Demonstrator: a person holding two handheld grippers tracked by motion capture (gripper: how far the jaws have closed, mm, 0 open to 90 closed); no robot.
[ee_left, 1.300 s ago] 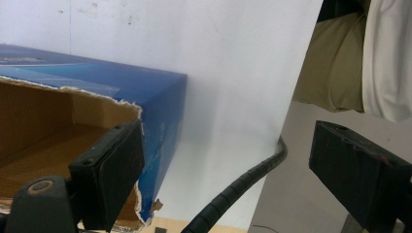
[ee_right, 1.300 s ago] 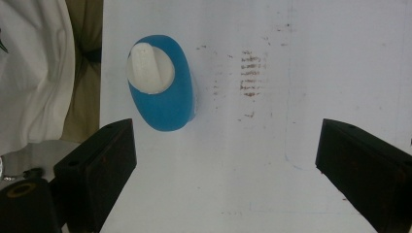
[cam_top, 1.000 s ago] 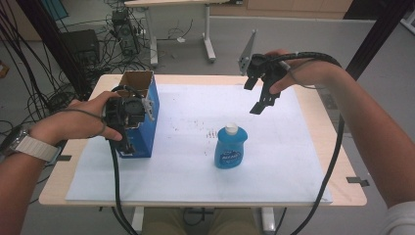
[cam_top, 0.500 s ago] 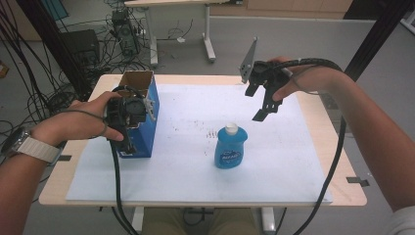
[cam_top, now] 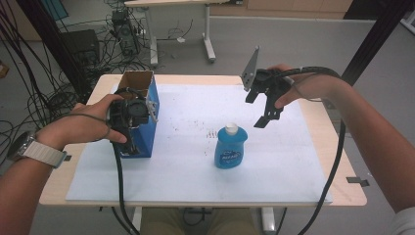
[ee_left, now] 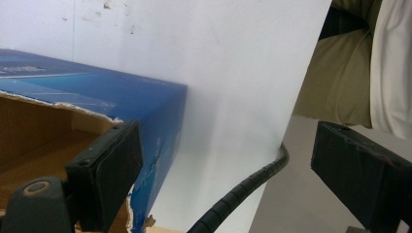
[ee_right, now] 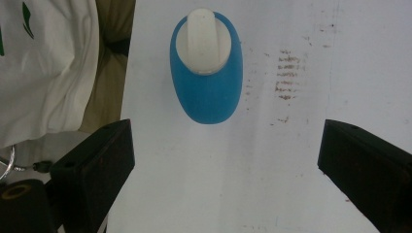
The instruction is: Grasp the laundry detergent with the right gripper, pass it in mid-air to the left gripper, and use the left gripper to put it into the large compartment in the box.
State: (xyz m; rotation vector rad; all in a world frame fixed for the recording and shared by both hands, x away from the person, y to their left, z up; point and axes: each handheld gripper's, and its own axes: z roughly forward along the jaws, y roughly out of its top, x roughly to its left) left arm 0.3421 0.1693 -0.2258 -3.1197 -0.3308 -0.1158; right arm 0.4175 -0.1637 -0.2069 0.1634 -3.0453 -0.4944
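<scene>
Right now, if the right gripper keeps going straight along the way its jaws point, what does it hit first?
Probably the white sheet, not the blue bottle. The right gripper points down with open jaws, and in its own view the bottle sits ahead of them, off the line. Depth is hard to judge.

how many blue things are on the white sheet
2. A blue open-topped box stands at the sheet's left side, under the left hand's tongs. A blue bottle with a white cap stands upright near the middle, below the right tongs. The box's inside isn't fully visible.
</scene>
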